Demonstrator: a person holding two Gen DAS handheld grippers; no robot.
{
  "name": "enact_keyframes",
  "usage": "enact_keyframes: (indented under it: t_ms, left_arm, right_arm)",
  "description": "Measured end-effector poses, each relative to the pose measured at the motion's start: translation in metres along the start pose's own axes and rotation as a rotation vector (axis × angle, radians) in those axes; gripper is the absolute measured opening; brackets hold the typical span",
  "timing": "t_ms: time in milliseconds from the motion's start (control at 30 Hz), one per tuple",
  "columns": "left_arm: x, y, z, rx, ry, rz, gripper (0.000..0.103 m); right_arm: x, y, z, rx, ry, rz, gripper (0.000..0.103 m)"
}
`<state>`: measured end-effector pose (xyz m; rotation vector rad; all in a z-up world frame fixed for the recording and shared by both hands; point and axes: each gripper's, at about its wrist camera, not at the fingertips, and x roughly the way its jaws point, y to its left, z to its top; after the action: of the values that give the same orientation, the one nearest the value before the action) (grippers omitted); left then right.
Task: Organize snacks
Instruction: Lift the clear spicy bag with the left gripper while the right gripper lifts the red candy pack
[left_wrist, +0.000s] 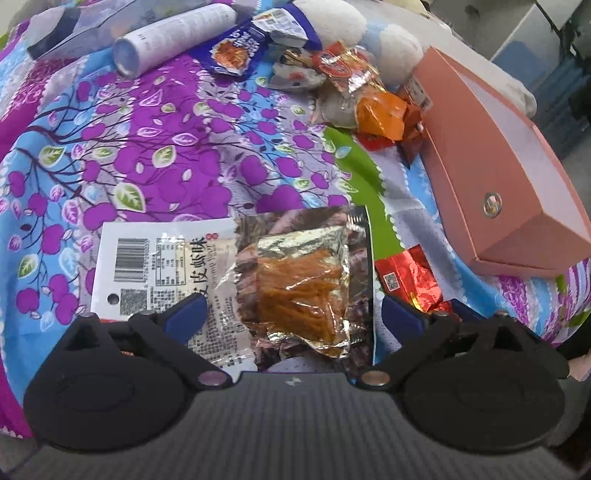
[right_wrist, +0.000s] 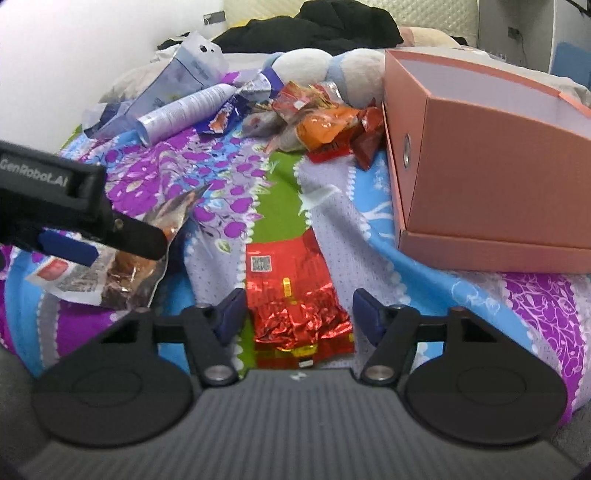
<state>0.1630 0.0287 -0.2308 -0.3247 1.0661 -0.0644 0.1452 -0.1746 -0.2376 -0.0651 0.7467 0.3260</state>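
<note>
A clear packet of orange snack strips with a white label (left_wrist: 258, 273) lies on the flowered bedspread between the open jaws of my left gripper (left_wrist: 293, 314); it also shows in the right wrist view (right_wrist: 122, 266). A red foil snack packet (right_wrist: 291, 291) lies between the open jaws of my right gripper (right_wrist: 299, 314), and shows in the left wrist view (left_wrist: 410, 277). A pink open box (right_wrist: 480, 173) stands at the right, also in the left wrist view (left_wrist: 498, 155). A pile of snack packets (right_wrist: 325, 129) lies beside the box.
A white tube (left_wrist: 173, 37), a purple snack packet (left_wrist: 236, 48) and a plush toy (right_wrist: 332, 70) lie at the far side of the bed. The left gripper's body (right_wrist: 74, 206) reaches in from the left of the right wrist view. A white wall (right_wrist: 92, 44) lies beyond.
</note>
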Motion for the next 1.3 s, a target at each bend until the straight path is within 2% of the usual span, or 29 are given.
enact_keyframes:
  t_ms: [33, 400, 567, 967, 1300]
  left_arm:
    - [0.003, -0.001, 0.000, 0.009, 0.002, 0.015, 0.103]
    - [0.020, -0.013, -0.008, 0.099, -0.015, 0.109, 0.103]
    - [0.017, -0.010, -0.010, 0.095, -0.022, 0.101, 0.100]
    - [-0.005, 0.005, -0.007, 0.022, -0.048, 0.071, 0.081]
    - [-0.036, 0.013, 0.005, -0.050, -0.095, 0.025, 0.079]
  right_arm:
    - [0.000, 0.001, -0.001, -0.011, 0.001, 0.000, 0.060]
    - [0.001, 0.006, -0.003, -0.060, 0.000, -0.002, 0.058]
    - [0.000, 0.005, -0.001, -0.052, 0.006, 0.004, 0.057]
    - [-0.008, 0.000, 0.007, 0.000, 0.005, 0.012, 0.056]
    - [-0.019, 0.005, 0.023, 0.021, -0.002, 0.023, 0.056]
